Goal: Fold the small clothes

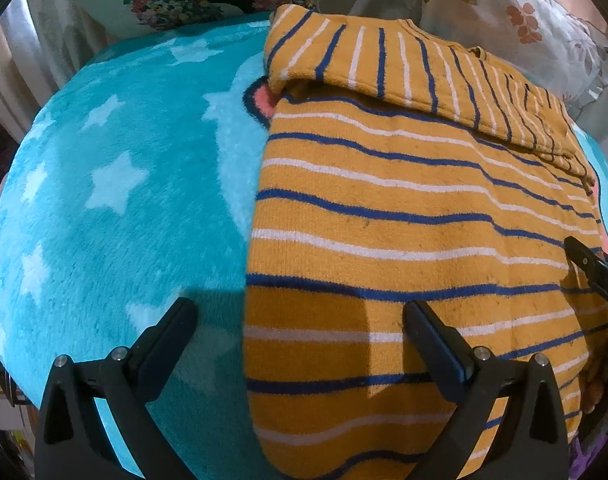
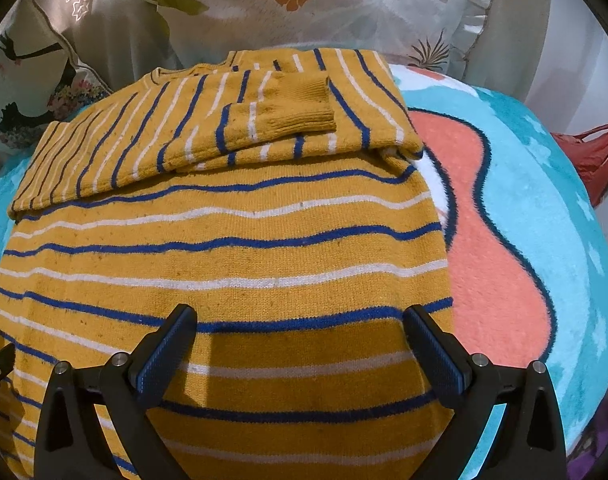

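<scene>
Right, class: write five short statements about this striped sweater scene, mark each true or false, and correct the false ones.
1. The mustard knit sweater with blue and white stripes lies on a turquoise star-patterned fleece blanket. True.
2. Both sleeves are folded across the sweater's upper part. True.
3. The left tool grips the hem. False: it is open, holding nothing.
4. The right tool is shut. False: it is open above the sweater.
5. Floral pillows lie beyond the sweater. True.

Home bedrm: fleece blanket [image 1: 104,200], floral pillows [image 2: 304,8].
</scene>
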`<state>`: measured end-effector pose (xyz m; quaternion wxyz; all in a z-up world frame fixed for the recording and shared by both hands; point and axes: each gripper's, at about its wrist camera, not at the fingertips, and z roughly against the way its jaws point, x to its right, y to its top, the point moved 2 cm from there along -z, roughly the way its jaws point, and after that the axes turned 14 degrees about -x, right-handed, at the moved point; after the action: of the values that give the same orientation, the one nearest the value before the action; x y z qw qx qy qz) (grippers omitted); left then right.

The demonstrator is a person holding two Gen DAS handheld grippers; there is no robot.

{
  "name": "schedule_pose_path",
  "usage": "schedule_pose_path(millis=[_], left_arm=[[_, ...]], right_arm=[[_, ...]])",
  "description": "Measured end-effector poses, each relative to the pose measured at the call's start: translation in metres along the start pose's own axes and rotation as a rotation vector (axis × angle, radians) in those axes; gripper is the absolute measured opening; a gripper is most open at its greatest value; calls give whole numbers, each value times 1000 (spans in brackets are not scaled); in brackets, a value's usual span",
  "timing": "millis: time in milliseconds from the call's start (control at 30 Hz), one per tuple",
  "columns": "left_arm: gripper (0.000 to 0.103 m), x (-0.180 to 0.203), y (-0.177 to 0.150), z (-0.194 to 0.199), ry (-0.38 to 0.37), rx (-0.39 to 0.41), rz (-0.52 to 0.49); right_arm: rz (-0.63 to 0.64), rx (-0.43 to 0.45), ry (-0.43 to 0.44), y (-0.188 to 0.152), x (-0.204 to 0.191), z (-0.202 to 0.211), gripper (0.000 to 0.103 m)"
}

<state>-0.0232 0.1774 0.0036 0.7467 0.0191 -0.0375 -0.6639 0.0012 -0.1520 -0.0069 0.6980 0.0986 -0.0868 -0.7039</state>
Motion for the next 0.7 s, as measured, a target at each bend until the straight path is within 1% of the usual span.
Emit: schedule_pose_path(millis=[167, 367, 467, 567, 600, 667, 700], left_arm=[[103, 1, 0, 0, 8, -24, 24], [103, 1, 3, 1, 5, -17, 31], [103, 0, 2, 1, 12, -30, 61], [103, -4, -1, 1, 9, -71, 104], [103, -6, -4, 3, -5, -90, 130], [103, -12, -12, 9, -69, -99, 171], [102, -13, -19, 14, -124, -90, 182]], right_arm=[[18, 11, 5, -1, -1, 1, 103], [45, 9, 17, -2, 0, 2, 103], [100, -10, 42, -4, 1, 3, 103], [173, -41, 60, -8, 2, 4, 103], [211, -61, 67, -12, 4, 6, 103], [236, -96, 85, -19, 13, 10, 102], [229, -95, 97, -23, 18, 16, 96]])
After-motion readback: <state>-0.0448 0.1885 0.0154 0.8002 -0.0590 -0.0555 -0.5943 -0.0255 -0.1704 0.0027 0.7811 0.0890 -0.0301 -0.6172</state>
